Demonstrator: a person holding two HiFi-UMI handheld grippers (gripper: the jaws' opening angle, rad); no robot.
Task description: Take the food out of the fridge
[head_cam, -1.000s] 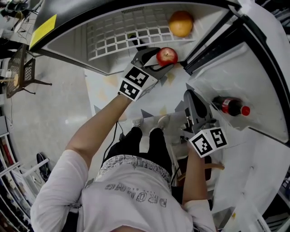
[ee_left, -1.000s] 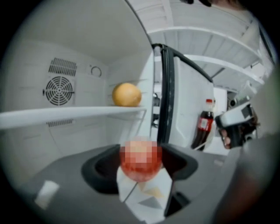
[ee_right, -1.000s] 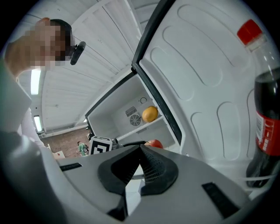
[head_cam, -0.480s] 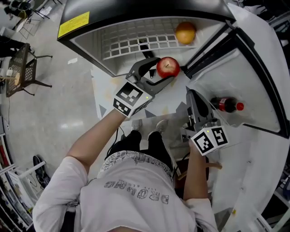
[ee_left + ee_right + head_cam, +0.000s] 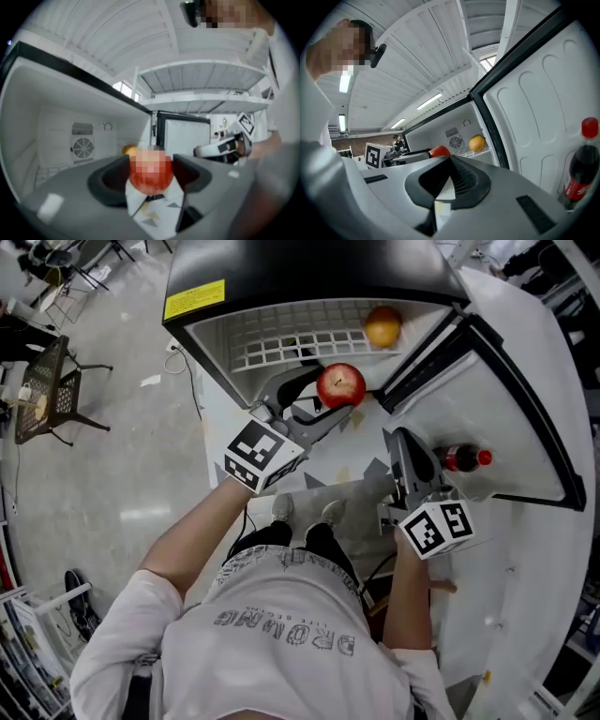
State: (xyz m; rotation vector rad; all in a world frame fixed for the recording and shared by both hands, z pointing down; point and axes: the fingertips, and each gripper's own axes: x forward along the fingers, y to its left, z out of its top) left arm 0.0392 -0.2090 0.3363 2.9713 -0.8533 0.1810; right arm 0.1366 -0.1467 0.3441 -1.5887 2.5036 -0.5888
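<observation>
As the left gripper (image 5: 326, 401) draws back, head view: red apple (image 5: 340, 385) clamped in its jaws now hangs clear of the fridge shelf (image 5: 272, 343), orange (image 5: 382, 326) remaining there | left gripper view: jaws closed onto the apple | right gripper view: right gripper (image 5: 450, 161) jaws together, empty | judgement: one fruit out, one left

Left gripper (image 5: 335, 396) gripping red apple (image 5: 341, 382), orange (image 5: 382, 326) on fridge shelf (image 5: 281, 339) behind

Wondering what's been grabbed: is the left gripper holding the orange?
No, the left gripper is shut on a red apple; the orange sits on the fridge shelf.
</observation>
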